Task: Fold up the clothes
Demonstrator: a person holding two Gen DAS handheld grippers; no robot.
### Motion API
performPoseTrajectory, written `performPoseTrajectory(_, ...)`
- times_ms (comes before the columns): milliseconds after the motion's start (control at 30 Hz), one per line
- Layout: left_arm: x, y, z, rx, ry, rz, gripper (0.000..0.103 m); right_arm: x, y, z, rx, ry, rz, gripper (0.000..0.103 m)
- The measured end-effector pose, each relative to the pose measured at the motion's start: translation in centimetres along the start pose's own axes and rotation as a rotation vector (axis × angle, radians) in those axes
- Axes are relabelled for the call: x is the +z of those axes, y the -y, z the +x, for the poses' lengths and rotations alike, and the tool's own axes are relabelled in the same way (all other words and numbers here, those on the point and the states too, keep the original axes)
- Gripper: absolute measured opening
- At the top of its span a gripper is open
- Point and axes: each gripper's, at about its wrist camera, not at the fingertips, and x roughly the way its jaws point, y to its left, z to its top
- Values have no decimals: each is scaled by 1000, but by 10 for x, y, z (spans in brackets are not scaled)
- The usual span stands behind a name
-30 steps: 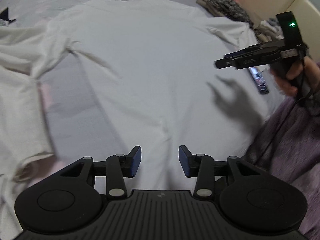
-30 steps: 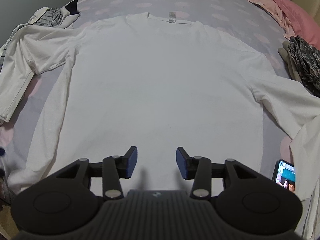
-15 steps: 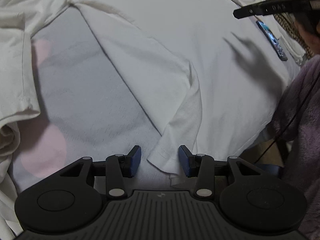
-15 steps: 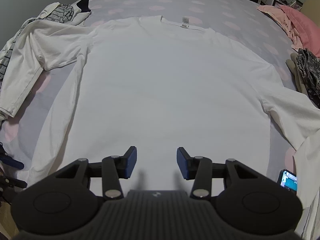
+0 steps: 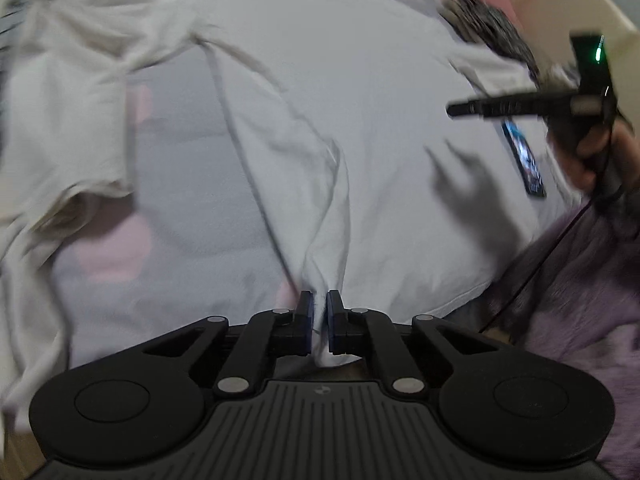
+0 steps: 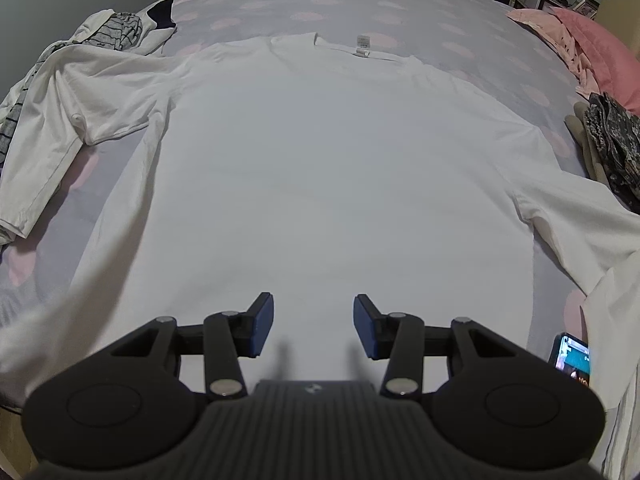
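The white long-sleeved shirt [image 6: 320,184] lies spread flat on the bed [image 6: 400,4], collar and label at the far end, hem toward the near edge. Its body shows no fold line in the right wrist view. The sleeve on the left runs down along the body's side; the sleeve on the right angles outward from the body toward the phone [image 6: 574,358], which rests just beside the shirt's near right corner.

The left gripper [image 5: 318,312] has its jaws clamped on a pinch of the shirt's fabric at the near left corner, at or close to the sleeve end; blur prevents telling which exactly. Creases radiate up the shirt from the pinch. The right gripper [image 6: 314,322] hovers over the shirt's hem area, jaws apart, holding nothing.

Progress assessment: the shirt is laid out and gripped at one point, but no completed fold is visible. Sleeve folds and body folds remain.

Other garments lie around the shirt: a second white garment [image 6: 52,128] to its left, a striped item [image 6: 120,32] beyond that, patterned clothing [image 6: 612,140] and pink fabric [image 6: 592,36] to its right.
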Motion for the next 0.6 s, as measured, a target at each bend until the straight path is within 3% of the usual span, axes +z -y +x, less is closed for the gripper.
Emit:
performPoseTrajectory(100, -15, -19, -22, 101, -30, -107, 4, 1, -1, -2, 5, 4, -1, 48)
performPoseTrajectory(233, -26, -58, -12, 96, -108, -262, 1, 1, -3, -5, 8, 7, -9, 48)
performPoseTrajectory(433, -30, -76, 36, 136, -203, -294, 1, 1, -4, -7, 8, 7, -12, 48)
performPoseTrajectory(600, -25, -82, 36, 184, -230, -305, 3, -3, 3, -5, -12, -11, 15, 48)
